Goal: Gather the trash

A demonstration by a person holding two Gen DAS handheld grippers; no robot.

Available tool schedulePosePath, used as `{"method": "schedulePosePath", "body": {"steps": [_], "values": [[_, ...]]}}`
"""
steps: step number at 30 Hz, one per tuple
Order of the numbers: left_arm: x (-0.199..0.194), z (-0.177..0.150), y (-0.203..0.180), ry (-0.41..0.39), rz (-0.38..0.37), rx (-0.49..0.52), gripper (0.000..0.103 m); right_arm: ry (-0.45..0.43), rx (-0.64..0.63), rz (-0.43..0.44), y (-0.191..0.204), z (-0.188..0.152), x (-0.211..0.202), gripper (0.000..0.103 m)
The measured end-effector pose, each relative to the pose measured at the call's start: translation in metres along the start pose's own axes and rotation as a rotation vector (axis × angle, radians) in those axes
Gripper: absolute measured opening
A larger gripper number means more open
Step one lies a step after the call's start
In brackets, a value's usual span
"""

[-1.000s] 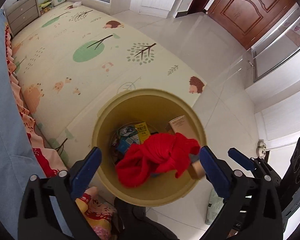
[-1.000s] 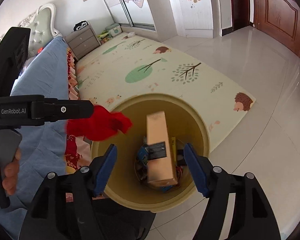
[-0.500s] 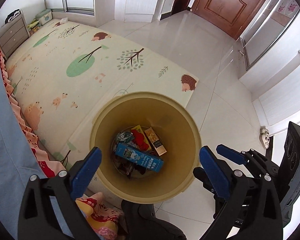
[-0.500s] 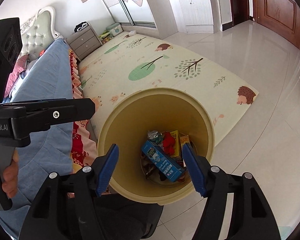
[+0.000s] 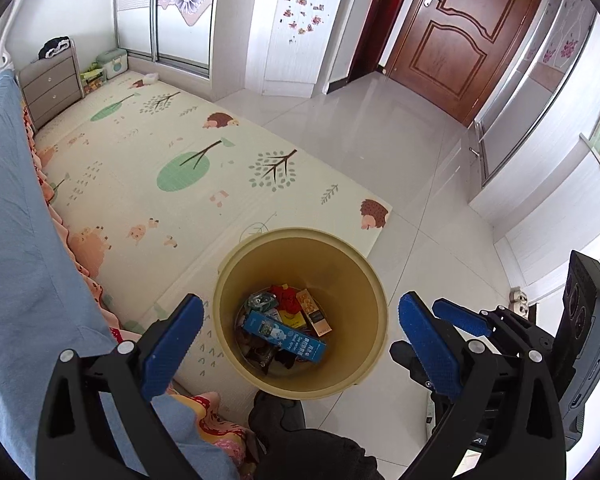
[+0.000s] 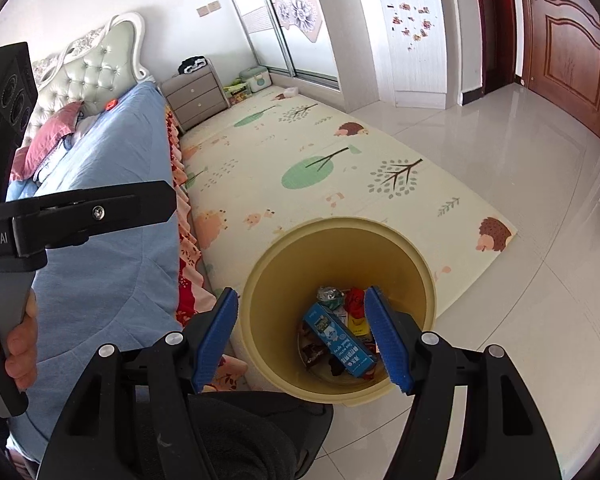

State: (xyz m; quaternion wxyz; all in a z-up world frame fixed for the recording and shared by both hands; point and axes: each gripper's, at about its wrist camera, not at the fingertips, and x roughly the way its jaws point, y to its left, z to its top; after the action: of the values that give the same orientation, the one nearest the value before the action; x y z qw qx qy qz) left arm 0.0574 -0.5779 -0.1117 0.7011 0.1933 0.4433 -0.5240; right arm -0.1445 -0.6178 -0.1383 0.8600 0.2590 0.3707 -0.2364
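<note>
Both your grippers, left (image 5: 300,332) and right (image 6: 302,334), hover above the bin (image 5: 374,312), fingers spread wide and holding nothing. Trash lies at its bottom: a blue carton (image 5: 284,336), a red wrapper (image 6: 354,300), a tan box (image 5: 314,314).

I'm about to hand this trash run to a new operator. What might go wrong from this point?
1. The bin stands partly on the mat edge, partly on tile; a nudge from either open gripper, left or right, might tip it.
2. The blue carton leans across the other trash, so later pieces may pile up unevenly.
3. The two grippers are close together, so they may collide.
</note>
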Motion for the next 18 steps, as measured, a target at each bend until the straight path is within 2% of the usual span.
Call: {"method": "schedulePosePath", "body": {"steps": [5,9,18], "values": [[-0.049,-0.019,0.034,-0.062,0.041,-0.052,0.098,-0.017,-0.100,0.053,0.053,0.008,-0.011,0.065],[-0.092,-0.044,0.075,-0.124,0.118,-0.119,0.098,-0.018,-0.202,0.120,0.110,0.009,-0.013,0.065],[-0.188,-0.123,0.176,-0.214,0.276,-0.321,0.098,0.023,-0.408,0.286,0.246,-0.005,-0.004,0.065]]}}
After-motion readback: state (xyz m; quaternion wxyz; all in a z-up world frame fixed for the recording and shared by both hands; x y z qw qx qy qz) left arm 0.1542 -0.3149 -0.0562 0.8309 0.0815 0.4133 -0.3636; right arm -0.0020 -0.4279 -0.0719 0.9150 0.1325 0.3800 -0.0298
